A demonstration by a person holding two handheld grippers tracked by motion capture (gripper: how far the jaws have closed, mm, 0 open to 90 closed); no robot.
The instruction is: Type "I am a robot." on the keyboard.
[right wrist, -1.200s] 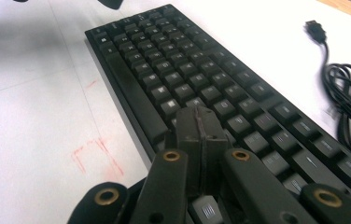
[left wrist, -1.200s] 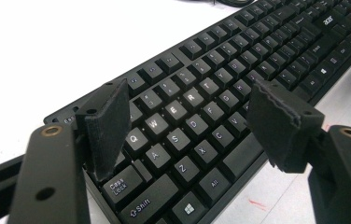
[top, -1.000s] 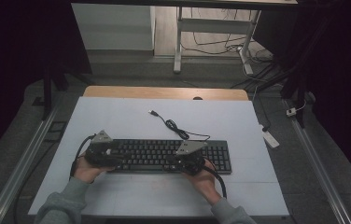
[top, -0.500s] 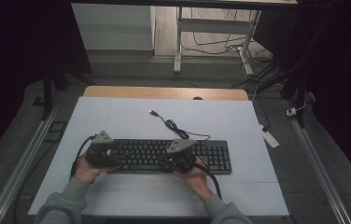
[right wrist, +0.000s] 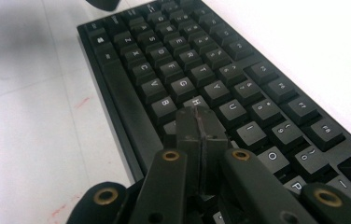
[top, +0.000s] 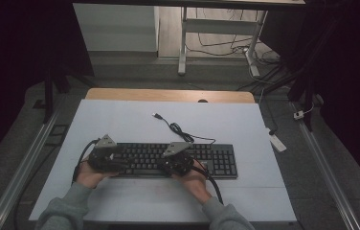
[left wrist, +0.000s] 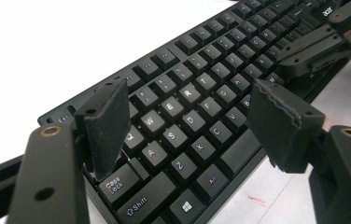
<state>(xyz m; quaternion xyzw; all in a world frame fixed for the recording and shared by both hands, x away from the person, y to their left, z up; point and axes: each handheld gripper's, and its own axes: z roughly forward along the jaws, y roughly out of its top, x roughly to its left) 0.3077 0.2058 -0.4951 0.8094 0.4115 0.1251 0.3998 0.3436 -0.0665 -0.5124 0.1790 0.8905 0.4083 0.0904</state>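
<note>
We find the black keyboard (top: 168,160) lying flat on the white table (top: 120,120), toward the near edge, its long side running left to right. Its cable (top: 180,130) trails away across the table top and ends in a loose plug (top: 157,116).

We note the left gripper (left wrist: 190,116) over the left end of the keyboard, its jaws spread wide; in the left gripper view the pads stand apart above the Q, A and Caps Lock keys on one side and the lower letter row on the other, with nothing between them. We cannot tell whether either pad touches a key.

We note the right gripper (right wrist: 200,128) over the middle of the keyboard, jaws pressed together tip to tip, holding nothing. In the right gripper view the closed tips sit at the H key, just beside B and U; whether they press it we cannot tell.

Both hands rest at the keyboard's near edge.
</note>
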